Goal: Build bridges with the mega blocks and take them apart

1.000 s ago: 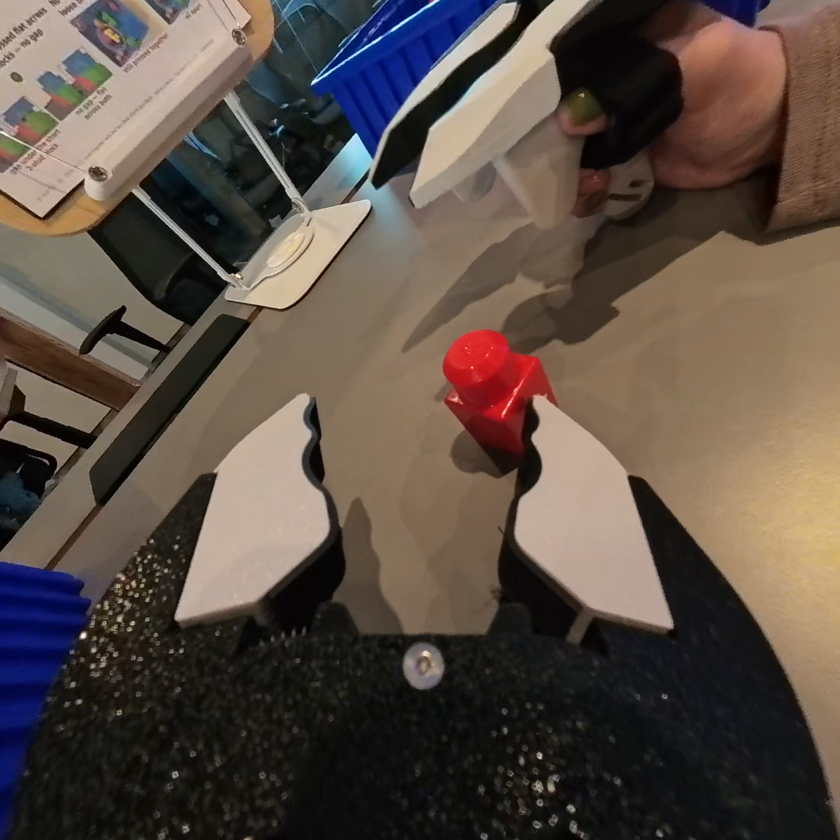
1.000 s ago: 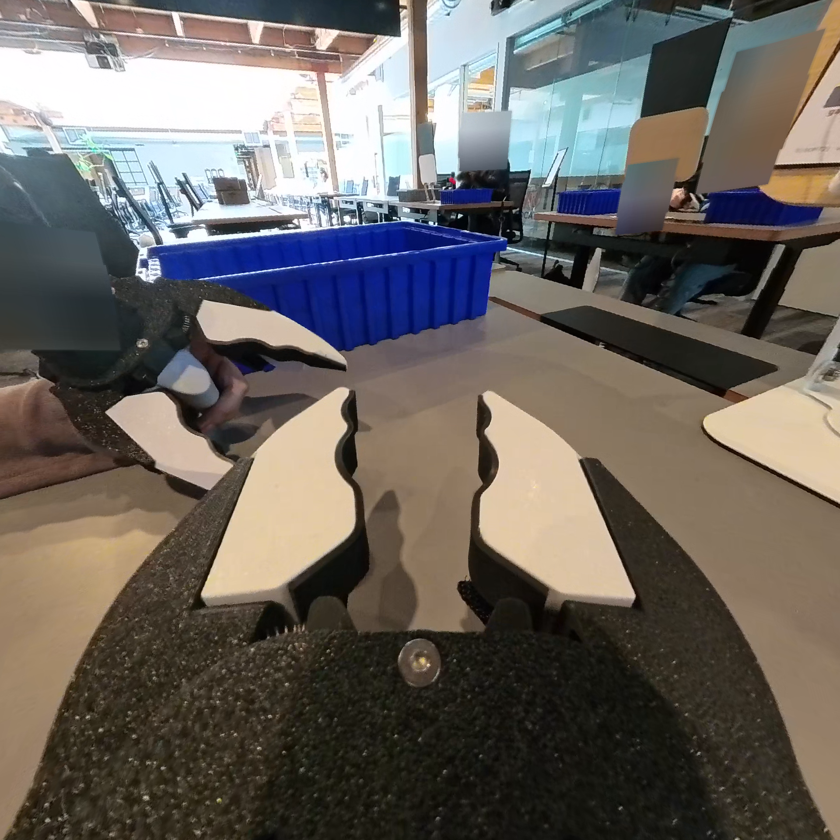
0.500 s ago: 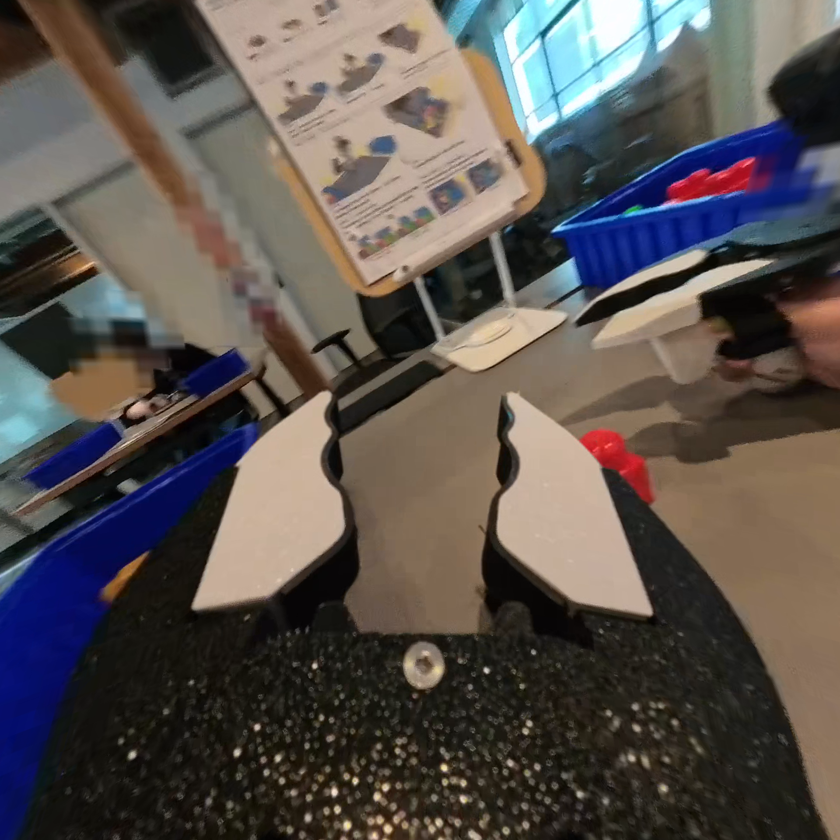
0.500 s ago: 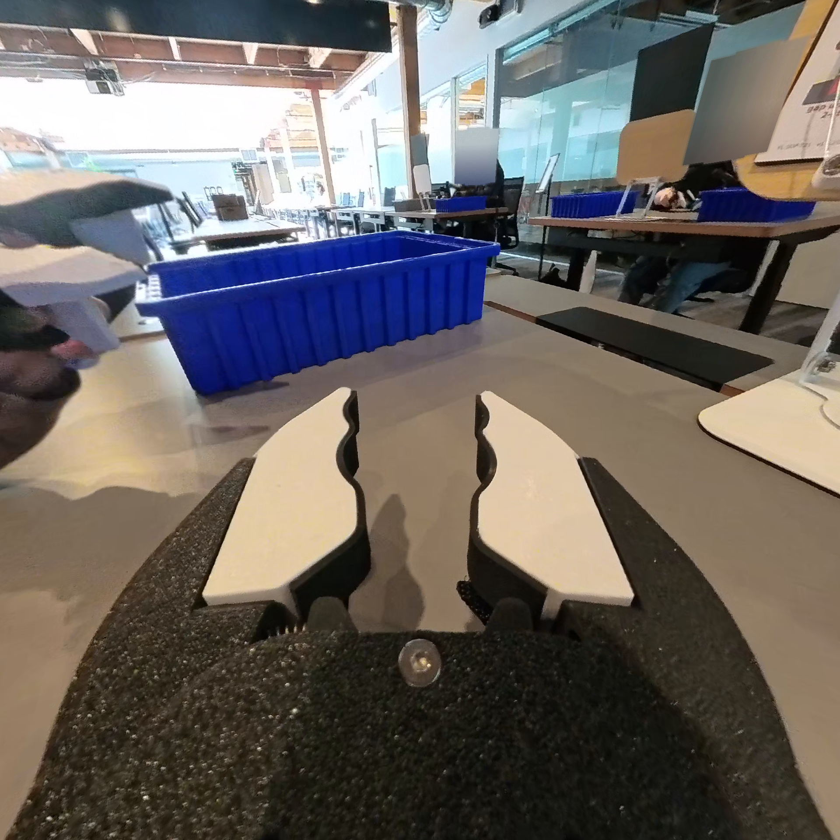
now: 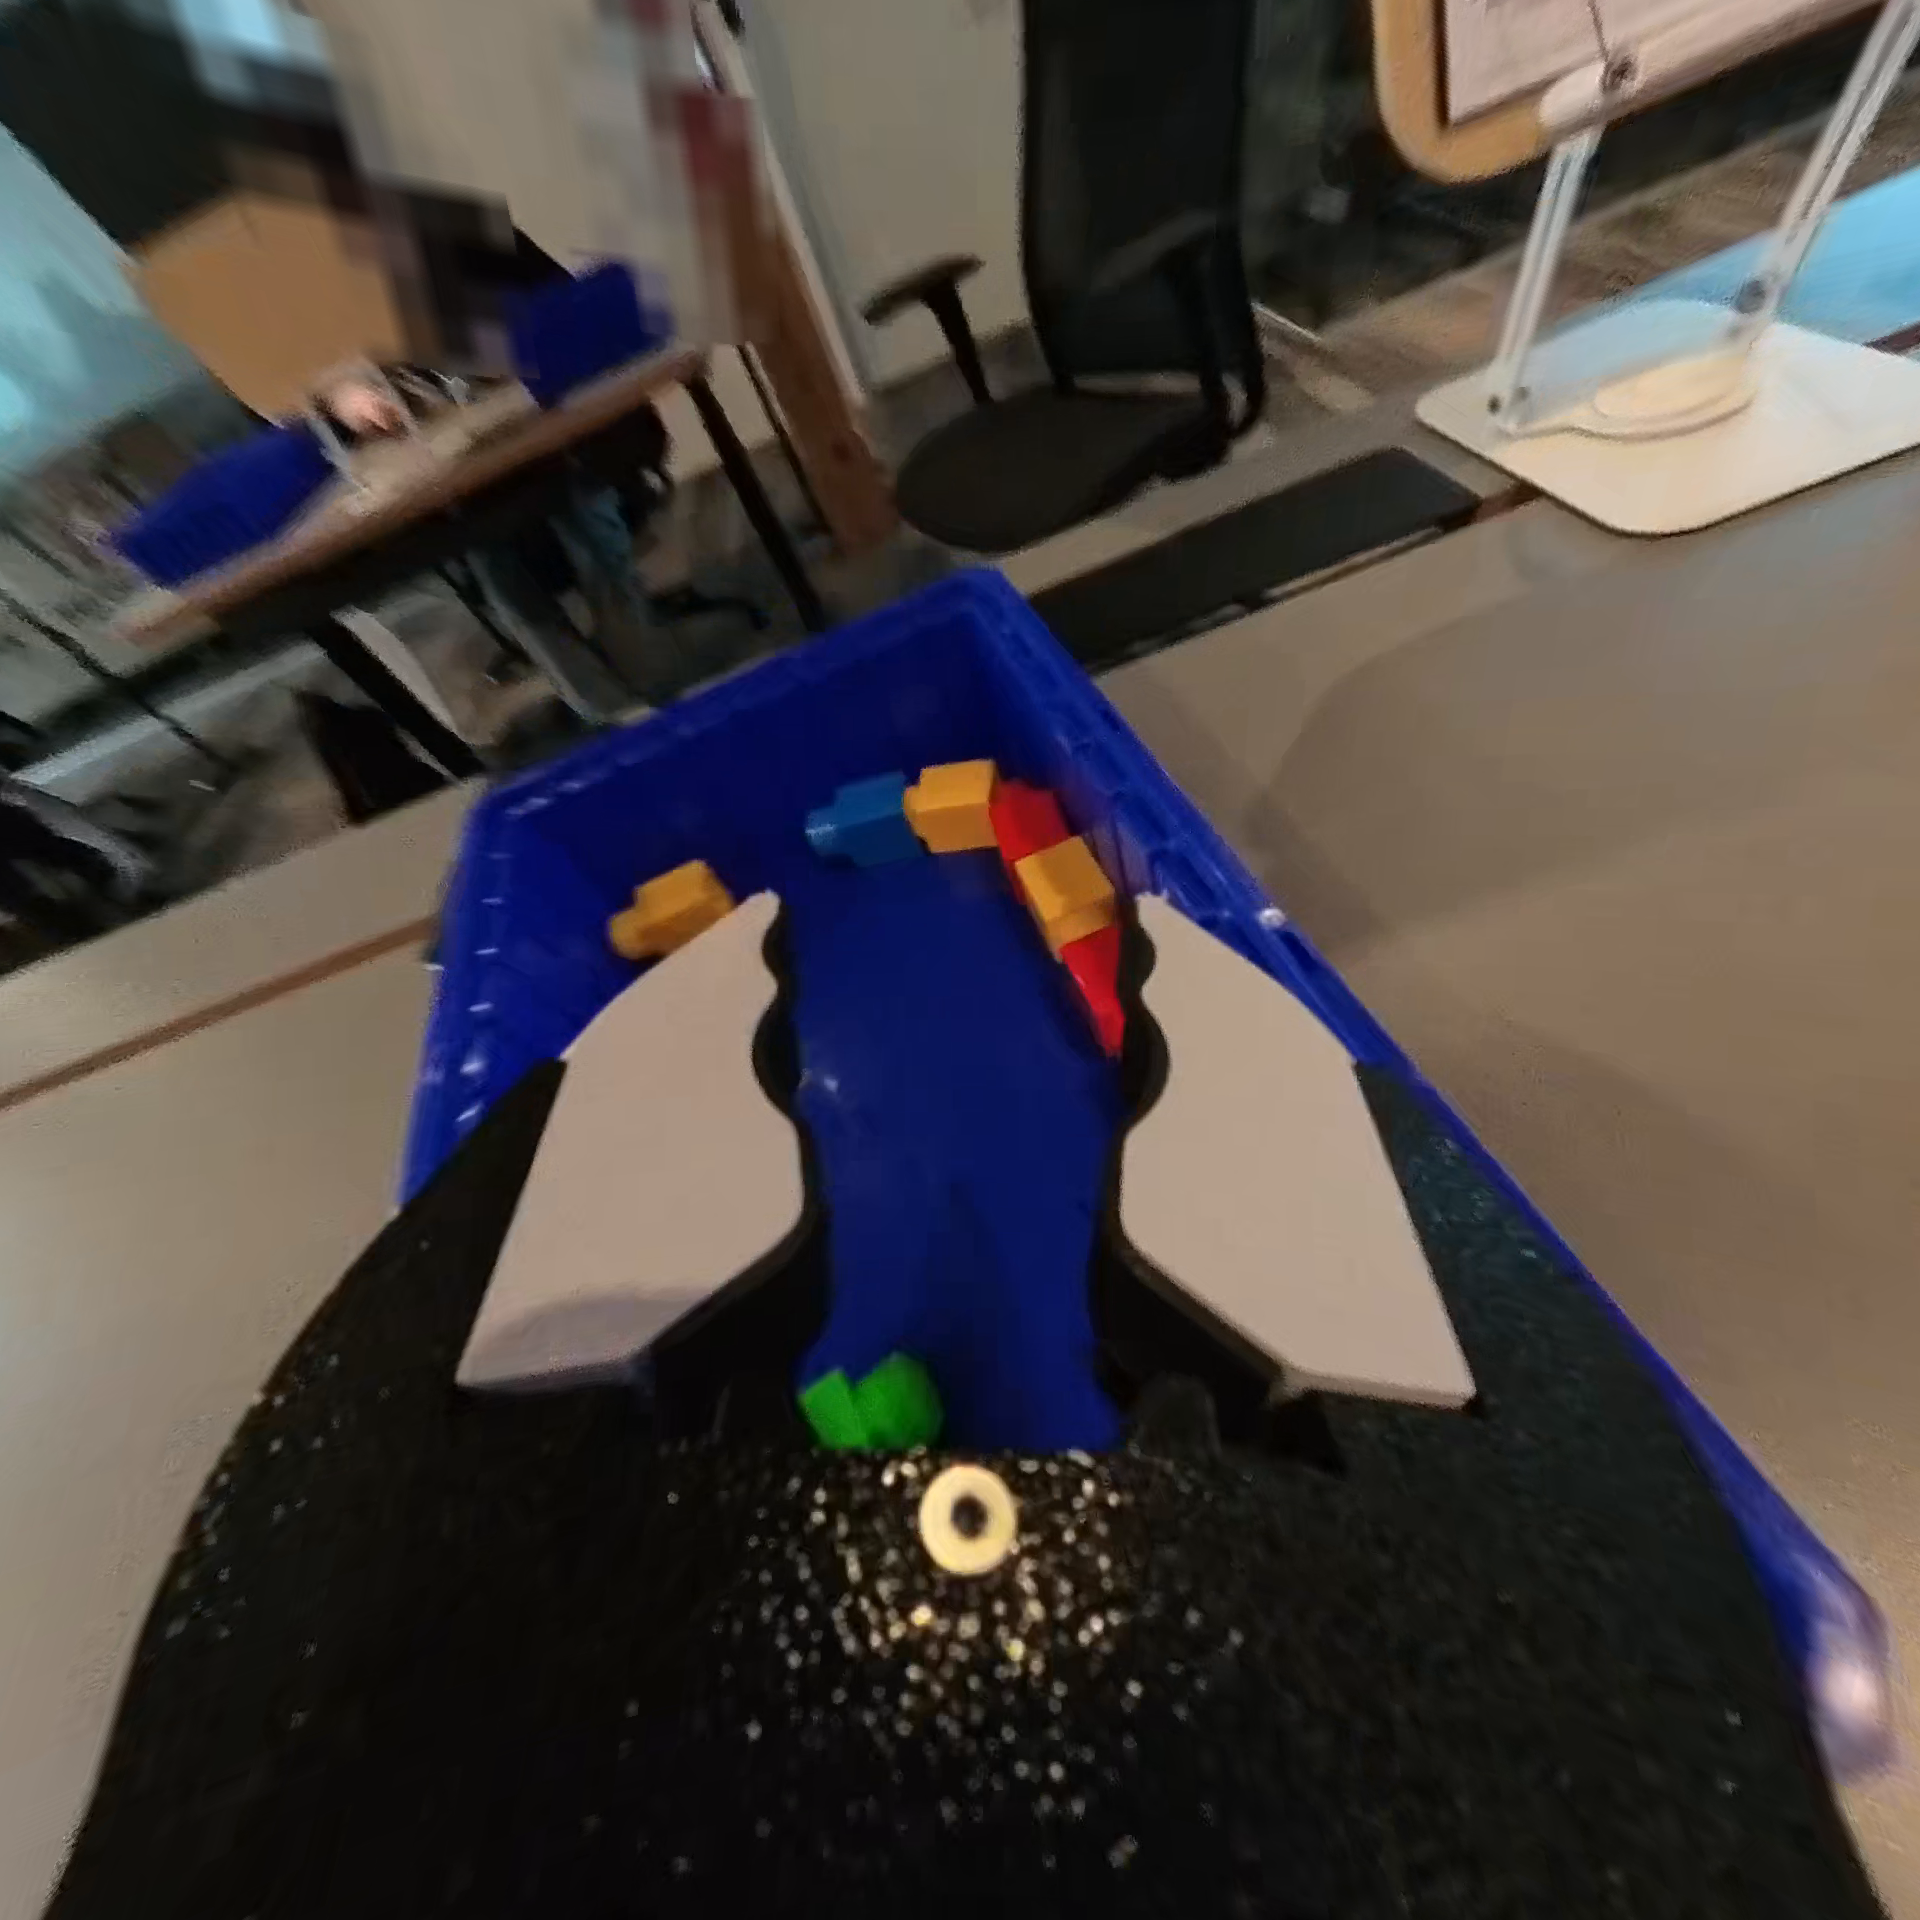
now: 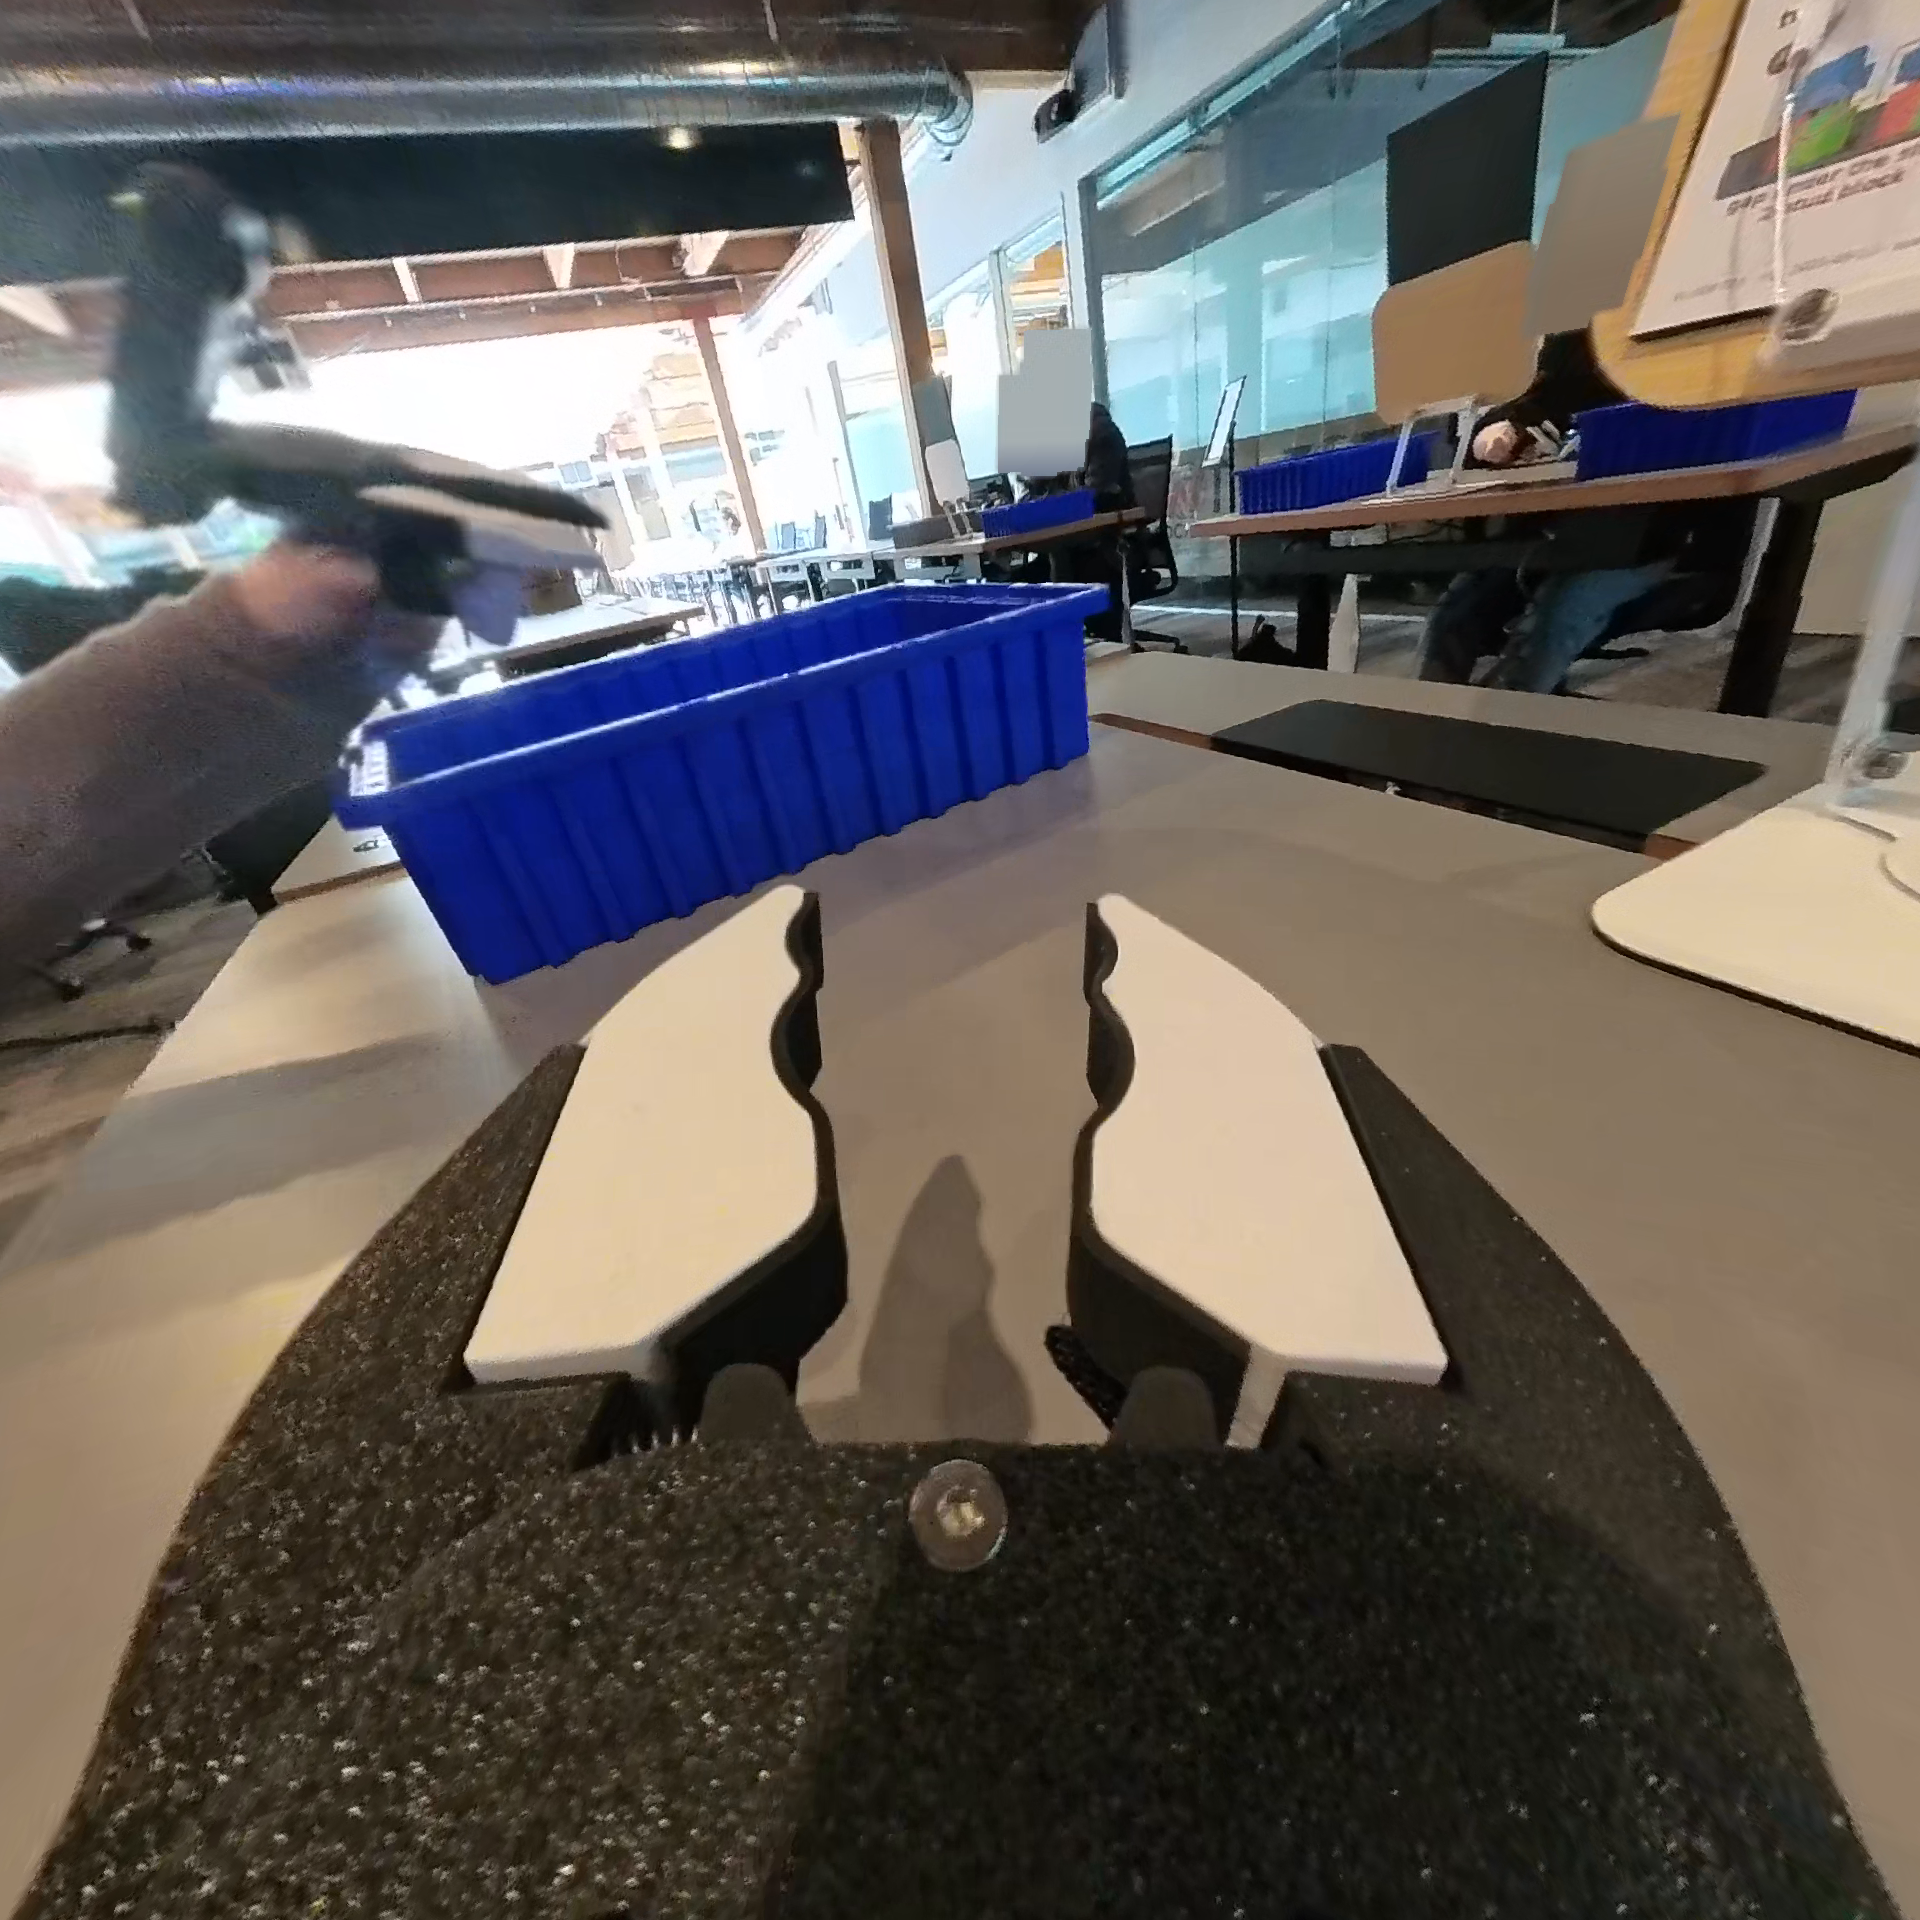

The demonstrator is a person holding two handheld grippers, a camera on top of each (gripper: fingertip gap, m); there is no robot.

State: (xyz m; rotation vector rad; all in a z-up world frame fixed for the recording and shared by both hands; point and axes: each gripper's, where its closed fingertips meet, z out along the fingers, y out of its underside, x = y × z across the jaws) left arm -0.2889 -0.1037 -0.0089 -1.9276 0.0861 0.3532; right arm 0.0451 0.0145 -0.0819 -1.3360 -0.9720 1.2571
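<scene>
Loose blocks lie inside a blue bin (image 5: 1049, 665) on the grey tabletop (image 5: 1558, 831). In the left wrist view, a blue block (image 5: 862, 819) and an orange block (image 5: 954, 802) sit side by side near the bin's far wall. A red block (image 5: 1091, 961) leans along the bin's right wall, with a second orange piece (image 5: 1065, 891) resting on it. Another orange block (image 5: 670, 908) lies towards the bin's left side, partly behind a tool finger. A green block (image 5: 871, 1401) lies nearest the camera, half hidden by the tool's black body.

The left tool (image 5: 954, 914) hangs above the bin, angled down into it. Its two pale fingers are spread wide apart with nothing between them.

In the right wrist view, the right tool (image 6: 954, 914) points low across the tabletop (image 6: 1351, 935), with the bin (image 6: 727, 769) ahead and to the left. Its fingers are parted with a clear gap, gripping nothing; only bare tabletop shows between them. The left tool (image 6: 540, 520) appears blurred, raised above the bin's near end, held by a hand (image 6: 301, 613).

A white stand base (image 5: 1704, 436) rests on the tabletop to the right.
</scene>
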